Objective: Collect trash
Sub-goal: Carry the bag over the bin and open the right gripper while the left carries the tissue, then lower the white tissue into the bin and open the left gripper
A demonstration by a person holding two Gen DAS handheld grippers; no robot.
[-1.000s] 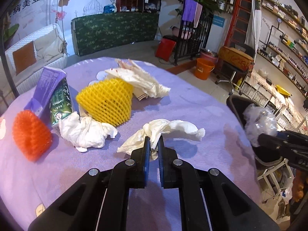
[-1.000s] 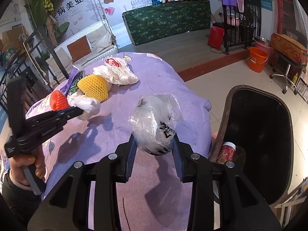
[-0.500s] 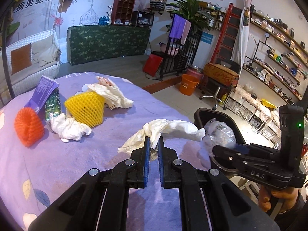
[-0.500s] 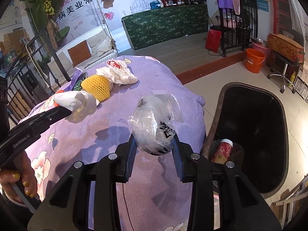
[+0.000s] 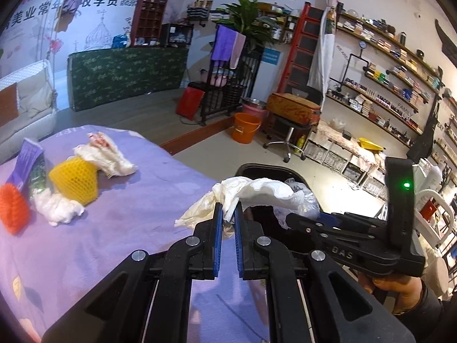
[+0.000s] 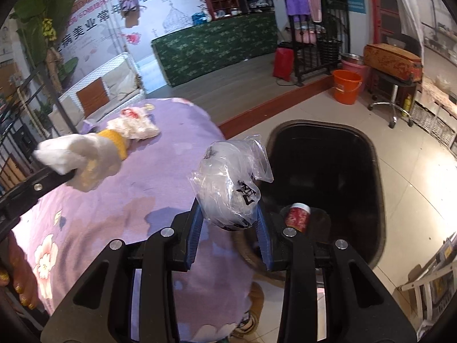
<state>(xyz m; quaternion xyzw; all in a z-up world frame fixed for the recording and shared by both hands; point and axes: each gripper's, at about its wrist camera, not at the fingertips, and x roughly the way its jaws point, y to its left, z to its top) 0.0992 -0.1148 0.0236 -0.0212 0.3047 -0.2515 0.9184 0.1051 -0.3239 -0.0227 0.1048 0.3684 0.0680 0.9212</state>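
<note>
My left gripper [image 5: 227, 210] is shut on a crumpled white tissue [image 5: 251, 193] and holds it in the air near the table's right edge, beside the black trash bin [image 5: 257, 168]. My right gripper [image 6: 230, 211] is shut on a crumpled clear plastic bag [image 6: 228, 183] and holds it at the edge of the bin [image 6: 322, 171], which has a red can [image 6: 297, 217] inside. The held tissue also shows in the right wrist view [image 6: 77, 157]. The bag also shows in the left wrist view [image 5: 302, 200].
On the purple tablecloth [image 5: 114, 223] lie a yellow foam net [image 5: 75, 181], an orange foam net [image 5: 12, 208], a white tissue wad [image 5: 58, 207], a white wrapper pile [image 5: 107, 154] and a purple and green carton [image 5: 28, 165]. An orange bucket [image 6: 347, 85] stands on the floor.
Both grippers have moved right, away from the table's middle toward the bin. The tissue is lifted off the cloth. The bag now hangs at the bin's rim.
</note>
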